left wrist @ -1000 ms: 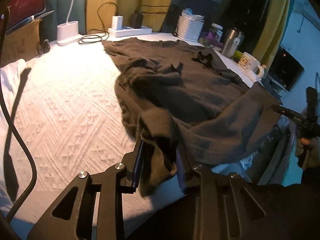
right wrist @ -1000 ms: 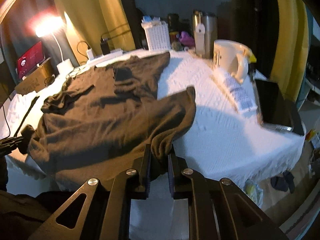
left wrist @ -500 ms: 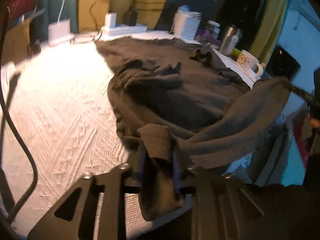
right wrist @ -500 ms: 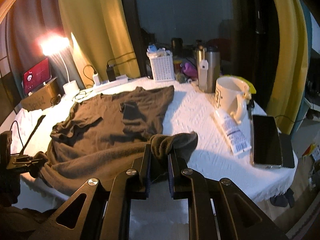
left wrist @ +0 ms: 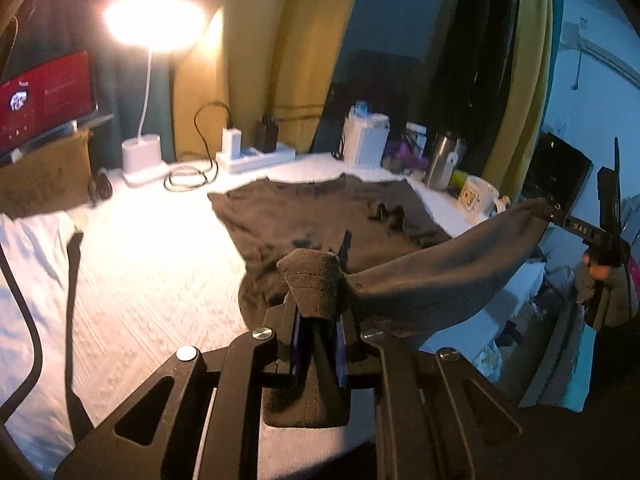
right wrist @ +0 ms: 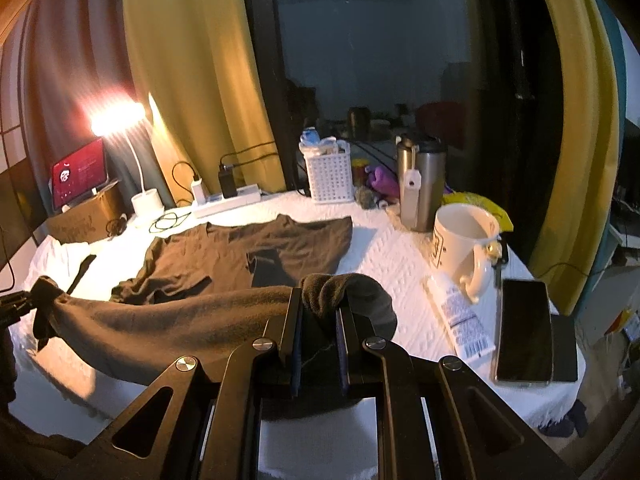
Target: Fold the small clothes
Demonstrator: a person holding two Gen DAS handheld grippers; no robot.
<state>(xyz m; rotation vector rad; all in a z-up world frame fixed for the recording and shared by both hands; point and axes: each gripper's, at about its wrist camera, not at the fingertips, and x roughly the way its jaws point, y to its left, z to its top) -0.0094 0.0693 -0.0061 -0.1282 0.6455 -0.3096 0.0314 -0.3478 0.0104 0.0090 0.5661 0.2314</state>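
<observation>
A dark brown shirt (left wrist: 320,216) lies on the white textured table cover (left wrist: 152,280), its far part flat and its near hem lifted. My left gripper (left wrist: 318,312) is shut on one hem corner. My right gripper (right wrist: 318,312) is shut on the other corner of the shirt (right wrist: 248,252). The hem hangs stretched in the air between them. The right gripper also shows in the left wrist view (left wrist: 556,216), and the left gripper at the left edge of the right wrist view (right wrist: 24,304).
At the back stand a lit lamp (right wrist: 146,200), power strip (right wrist: 228,204), white basket (right wrist: 330,172), steel tumbler (right wrist: 420,184). A mug (right wrist: 464,252), a tube (right wrist: 460,316) and a phone (right wrist: 524,328) lie right of the shirt. A tablet on a box (left wrist: 44,100) sits far left.
Both grippers have risen and drawn the hem up off the table, stretching it taut between them. The far part of the shirt has flattened.
</observation>
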